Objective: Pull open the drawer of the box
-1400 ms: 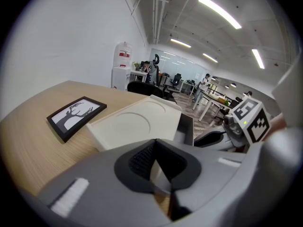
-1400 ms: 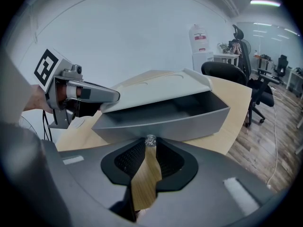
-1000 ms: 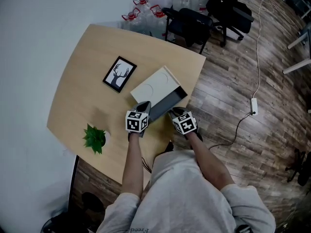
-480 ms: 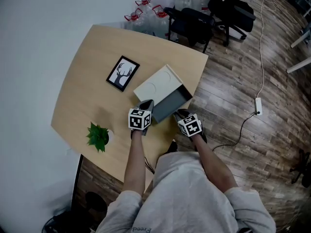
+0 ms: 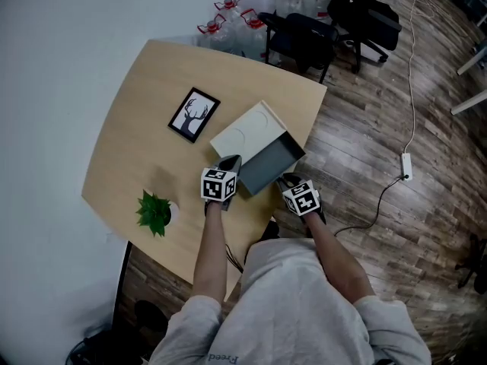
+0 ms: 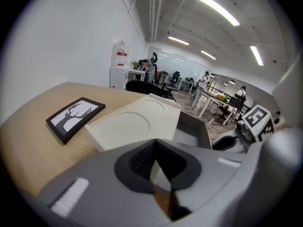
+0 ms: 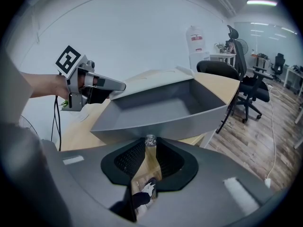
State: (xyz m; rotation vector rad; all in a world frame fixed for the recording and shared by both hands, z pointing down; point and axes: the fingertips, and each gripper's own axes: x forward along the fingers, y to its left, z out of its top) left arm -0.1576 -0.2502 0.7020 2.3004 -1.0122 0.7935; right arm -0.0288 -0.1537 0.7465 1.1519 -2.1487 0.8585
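A cream box lies on the wooden table, and its grey drawer stands pulled out toward the table's near right edge. In the right gripper view the drawer is empty, and my right gripper is shut on the small clear knob on its front. My left gripper is shut and rests at the box's near left corner. In the left gripper view its tips sit just before the box, with nothing held between them.
A framed deer picture lies left of the box. A small green plant stands near the table's front left edge. Black office chairs and water bottles stand beyond the table. A power strip lies on the wood floor.
The drawer has slid further out of the box, with the right gripper moving back toward the person. The left gripper has stayed at the box's corner.
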